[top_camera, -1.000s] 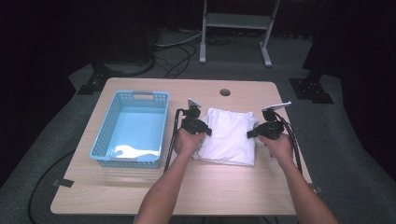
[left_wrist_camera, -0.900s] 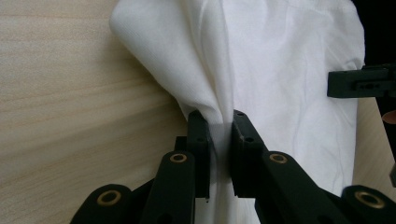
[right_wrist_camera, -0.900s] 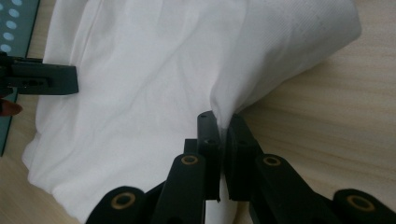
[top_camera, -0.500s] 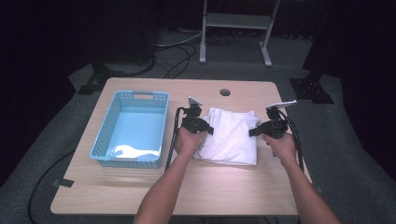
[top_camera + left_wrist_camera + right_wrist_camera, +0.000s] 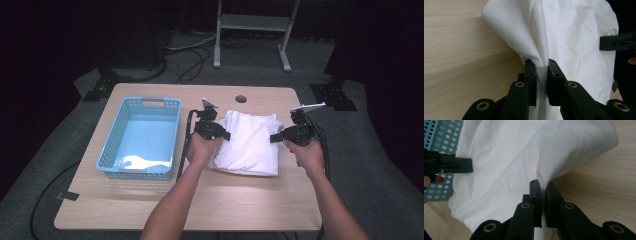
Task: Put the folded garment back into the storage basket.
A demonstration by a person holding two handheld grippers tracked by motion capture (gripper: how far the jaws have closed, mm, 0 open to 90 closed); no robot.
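A folded white cloth (image 5: 250, 142) lies on the wooden table (image 5: 150, 200), right of centre. My left gripper (image 5: 226, 136) is shut on the cloth's left edge; in the left gripper view the white cloth (image 5: 574, 37) bunches into a pleat between the closed jaws of the left gripper (image 5: 542, 65). My right gripper (image 5: 273, 138) is shut on the right edge. In the right gripper view the cloth (image 5: 511, 162) rises in a fold from the pinched jaws of the right gripper (image 5: 542, 185), with the left gripper (image 5: 449, 165) across the cloth.
A light blue plastic basket (image 5: 140, 137) stands at the table's left, close beside the left hand; its perforated wall (image 5: 441, 140) appears behind the cloth. A round hole (image 5: 241, 99) sits near the table's far edge. Black cables (image 5: 184, 145) trail from both grippers.
The right gripper has shifted slightly to the right and up with the cloth's edge in it. The left gripper has stayed in place on the cloth.
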